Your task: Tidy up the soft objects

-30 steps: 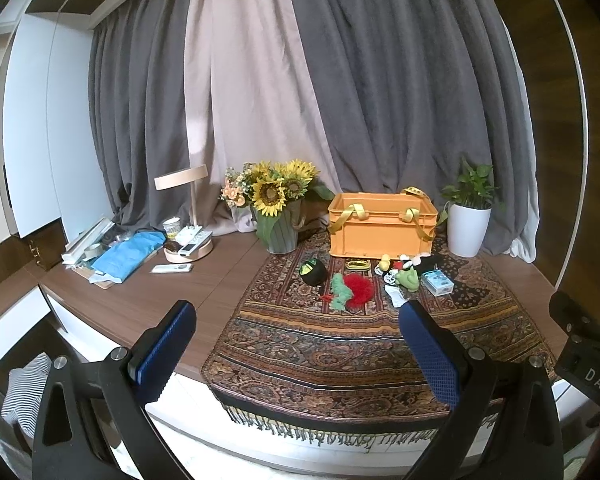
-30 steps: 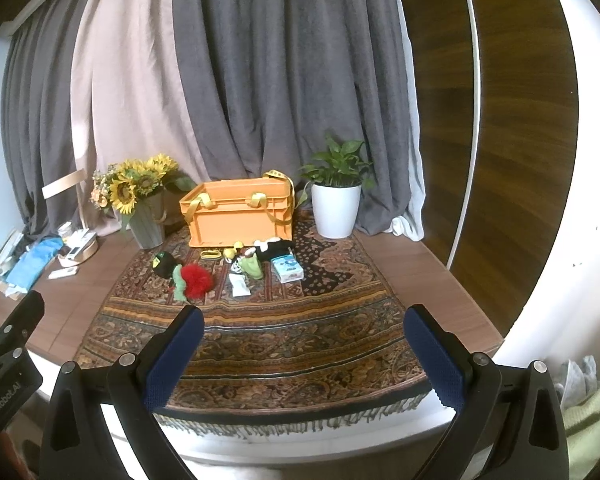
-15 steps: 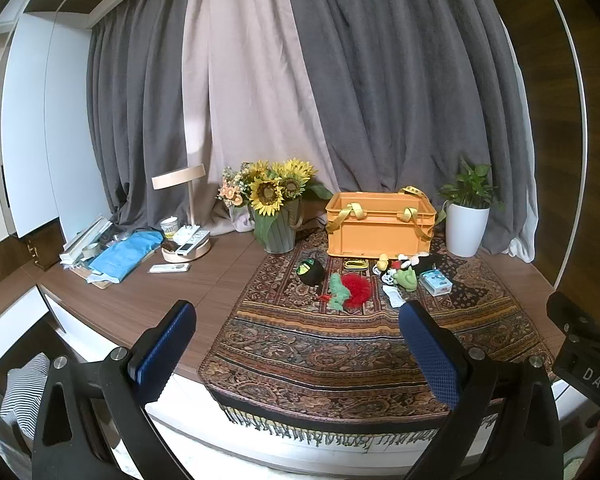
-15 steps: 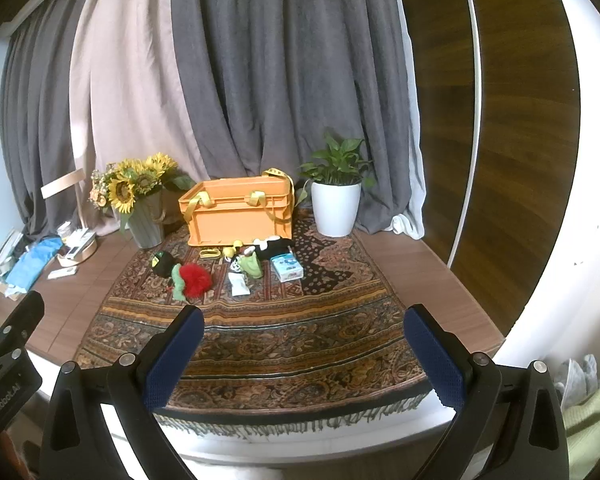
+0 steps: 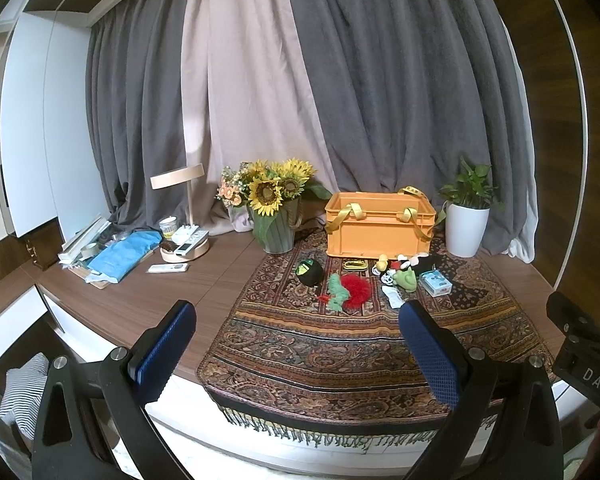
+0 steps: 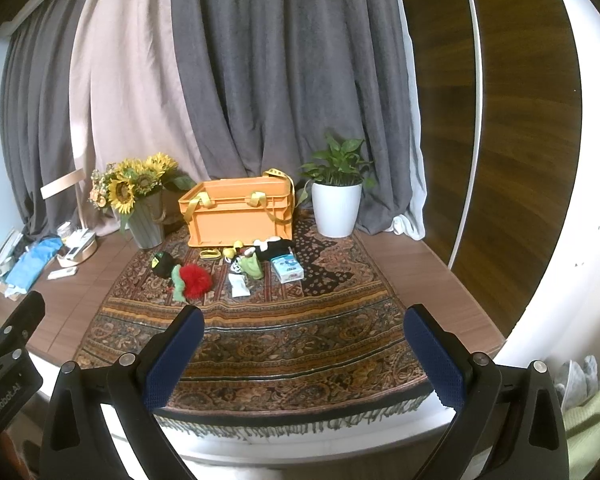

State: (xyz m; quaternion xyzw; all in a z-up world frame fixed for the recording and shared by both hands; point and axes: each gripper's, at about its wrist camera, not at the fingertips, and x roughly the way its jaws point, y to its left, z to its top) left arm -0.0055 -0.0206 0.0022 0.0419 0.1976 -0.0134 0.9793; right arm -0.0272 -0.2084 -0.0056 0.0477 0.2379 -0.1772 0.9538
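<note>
An orange crate [image 5: 378, 223] [image 6: 238, 216] with yellow straps stands at the back of a patterned rug [image 5: 340, 344] [image 6: 284, 332]. In front of it lie several soft toys: a red and green plush [image 5: 350, 290] [image 6: 192, 279], a black pouch [image 5: 309, 271] [image 6: 162, 264], a green frog plush [image 5: 406, 279] [image 6: 253, 266] and a black plush [image 5: 418, 262] [image 6: 274, 246]. My left gripper [image 5: 298, 350] and right gripper [image 6: 302, 354] are both open and empty, well short of the toys, over the near table edge.
A sunflower vase [image 5: 274, 216] [image 6: 142, 208] stands left of the crate, a white potted plant [image 5: 466, 216] [image 6: 337, 200] right of it. A small blue box [image 5: 435, 282] [image 6: 287, 269] lies among the toys. A lamp [image 5: 182, 216], remotes and a blue cloth [image 5: 124, 254] sit at far left.
Both grippers have shifted very slightly; the scene has drifted a little in both views. Nothing was taken hold of or let go.
</note>
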